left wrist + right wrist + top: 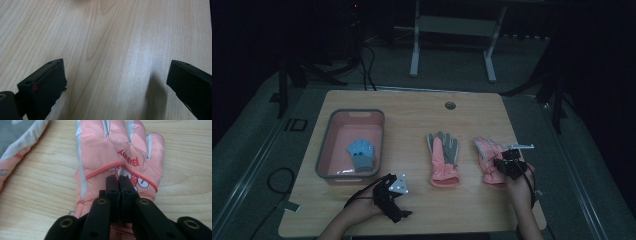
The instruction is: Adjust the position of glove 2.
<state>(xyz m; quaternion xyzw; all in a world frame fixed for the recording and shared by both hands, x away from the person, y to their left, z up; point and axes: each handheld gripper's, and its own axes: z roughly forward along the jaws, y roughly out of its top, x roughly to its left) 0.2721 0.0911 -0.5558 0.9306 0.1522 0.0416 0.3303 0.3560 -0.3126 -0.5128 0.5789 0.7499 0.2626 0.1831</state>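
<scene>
Overhead, dim light. Wooden table [412, 107] with a grey-rimmed pink bin [326, 150] at about 9 o'clock from table centre; a small blue glove [362, 154] lies inside it, toward its right wall.

Two pink gloves lie side by side right of centre. Palm-up glove [443, 161], grey palm showing, fingers toward 12 o'clock, cuff toward 6. Back-up glove [488, 162] lies at 3 o'clock from it, apart from it, near the table's right edge.

Right gripper [119, 178]: jaws pressed together with hardly a gap, tips over the back of the back-up glove [117, 157], just below the red seam and on the cartoon print. From its own camera the tips look to be touching the fabric, possibly pinching a small fold; hard to be sure at this angle. The glove lies flat, cuff toward 6 o'clock under the gripper body. An edge of the palm-up glove [15, 142] shows at 10 o'clock in that view.

Left gripper [393, 194]: at 6 o'clock from the bin's right corner, near the front edge. Jaws stand wide apart over bare wood [112, 50], nothing between them.
</scene>
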